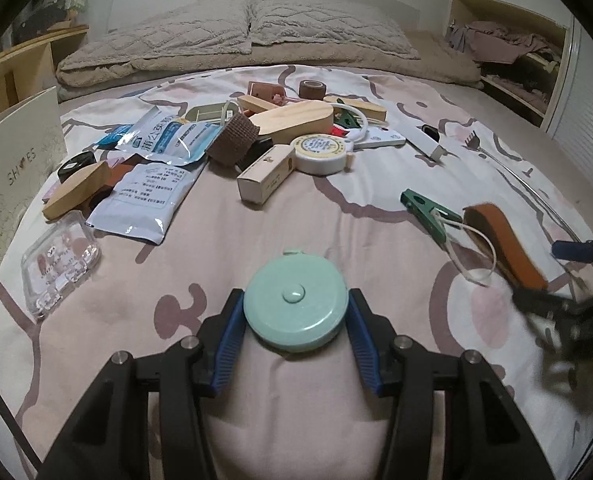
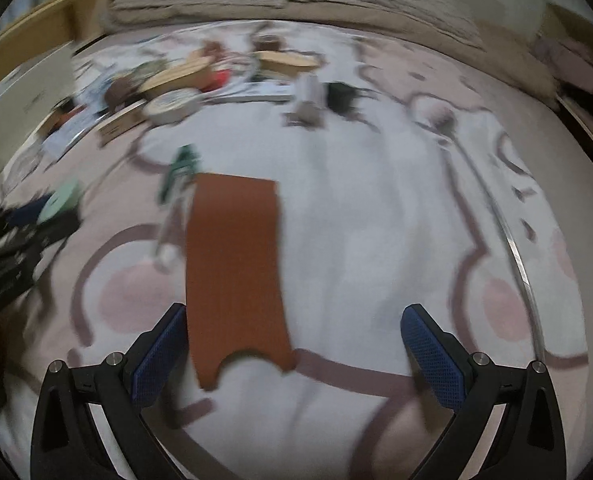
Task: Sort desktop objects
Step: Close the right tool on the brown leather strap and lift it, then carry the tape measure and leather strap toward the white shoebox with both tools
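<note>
My left gripper (image 1: 295, 312) is shut on a round mint-green tape measure (image 1: 295, 311), gripped at both sides just above the patterned bed sheet (image 1: 336, 232). It also shows in the blurred right wrist view (image 2: 58, 202). My right gripper (image 2: 294, 340) is open; a flat orange-brown strip (image 2: 236, 276) lies between its fingers, close to the left finger. In the left wrist view the strip (image 1: 508, 244) lies at the right with the right gripper (image 1: 564, 280) at its near end.
A heap of items lies mid-bed: wooden blocks (image 1: 296, 120), white tape measure (image 1: 320, 152), brown bandage roll (image 1: 232, 140), small carton (image 1: 266, 172), foil packets (image 1: 144, 200). A green clip (image 1: 428, 208), clear case (image 1: 58, 264), fork (image 1: 480, 144) and a shoe box (image 1: 12, 168) lie around.
</note>
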Tool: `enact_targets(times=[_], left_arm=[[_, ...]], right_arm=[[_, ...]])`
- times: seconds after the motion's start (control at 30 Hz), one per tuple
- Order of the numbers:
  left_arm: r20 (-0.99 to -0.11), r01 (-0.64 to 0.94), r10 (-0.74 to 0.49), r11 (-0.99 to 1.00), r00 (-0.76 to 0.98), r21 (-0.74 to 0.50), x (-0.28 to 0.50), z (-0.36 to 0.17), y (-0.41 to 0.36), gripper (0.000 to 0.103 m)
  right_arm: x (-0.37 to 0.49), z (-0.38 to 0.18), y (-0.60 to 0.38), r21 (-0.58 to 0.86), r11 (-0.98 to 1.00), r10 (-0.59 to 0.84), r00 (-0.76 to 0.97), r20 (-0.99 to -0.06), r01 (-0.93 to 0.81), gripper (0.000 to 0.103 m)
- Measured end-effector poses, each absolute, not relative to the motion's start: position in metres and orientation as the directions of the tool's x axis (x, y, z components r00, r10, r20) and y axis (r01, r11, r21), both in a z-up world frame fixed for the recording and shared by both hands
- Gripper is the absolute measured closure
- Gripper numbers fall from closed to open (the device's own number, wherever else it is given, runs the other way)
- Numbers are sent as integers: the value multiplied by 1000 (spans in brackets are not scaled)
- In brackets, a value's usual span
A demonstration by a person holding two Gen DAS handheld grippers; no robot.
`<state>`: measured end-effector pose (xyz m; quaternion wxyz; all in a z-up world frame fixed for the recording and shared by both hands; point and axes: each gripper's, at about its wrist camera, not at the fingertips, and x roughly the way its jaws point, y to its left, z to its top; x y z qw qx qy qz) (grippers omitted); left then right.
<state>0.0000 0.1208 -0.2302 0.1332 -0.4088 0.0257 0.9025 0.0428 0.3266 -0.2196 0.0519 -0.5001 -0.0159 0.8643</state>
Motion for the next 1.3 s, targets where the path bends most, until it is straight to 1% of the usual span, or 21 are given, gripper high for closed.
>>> enact_targets(times=[0.07, 0.13, 0.2, 0.23, 0.27, 0.3, 0.37, 0.4, 0.47, 0.5, 0.57, 0.7, 0.77, 0.97, 1.17, 1.23, 1.3], left_arm=[[-745, -262, 213, -964, -633, -53, 0, -231, 122, 53], [-744, -262, 206, -964, -636, -43, 0, -231, 124, 53], [-743, -262, 202, -964, -639, -37, 1, -232, 124, 53], [-743, -262, 202, -964, -639, -37, 0, -232, 124, 53], [-743, -262, 203, -964, -638, -38, 1, -232, 124, 53], [-743, -262, 203, -964, -638, -39, 0, -232, 124, 53], [-742, -262, 203, -964, -639, -38, 1, -232, 124, 53], [-742, -262, 204, -964, -638, -39, 1, -232, 124, 53], [-743, -262, 203, -964, -638, -39, 1, -232, 124, 53], [-743, -262, 203, -964, -638, -38, 1, -232, 124, 53], [-743, -263, 204, -964, -637, -40, 1, -233, 124, 53], [-743, -262, 212, -964, -635, -51, 0, -233, 123, 53], [-743, -263, 215, -963, -634, -54, 0, -233, 124, 53], [-743, -263, 213, -963, -634, -53, 0, -233, 124, 52], [-743, -263, 218, -963, -632, -59, -1, -233, 123, 51], [-744, -264, 222, -962, -631, -62, -1, -233, 124, 51], [-743, -264, 221, -962, -632, -61, -1, -233, 123, 50]], right_arm=[[44, -218, 334, -55, -994, 96, -497, -863, -98, 0], [42, -217, 332, -32, -997, 62, -501, -863, -69, 0], [38, -217, 326, -48, -998, 59, -498, -865, -35, 0], [34, -219, 321, -62, -998, 59, -491, -869, -10, 2], [31, -220, 319, -70, -998, 57, -488, -871, 7, 6], [28, -221, 315, -76, -997, 55, -487, -872, 23, 8], [22, -221, 313, -67, -997, 38, -486, -873, 42, 18], [17, -221, 314, -53, -998, 25, -485, -874, 44, 21], [9, -220, 316, -21, -999, -5, -481, -877, 49, 34], [5, -220, 316, -14, -999, -14, -480, -877, 53, 36], [2, -219, 315, -13, -998, -15, -481, -877, 55, 45], [6, -218, 311, -33, -998, 2, -515, -857, 50, 51], [11, -221, 309, -36, -998, 7, -543, -840, 42, 57], [23, -225, 305, -59, -998, 32, -602, -798, 26, 57], [24, -228, 307, -43, -999, 21, -605, -796, 21, 57], [24, -229, 308, -39, -999, 21, -602, -798, 17, 55], [23, -229, 310, -31, -999, 20, -599, -801, 9, 50]])
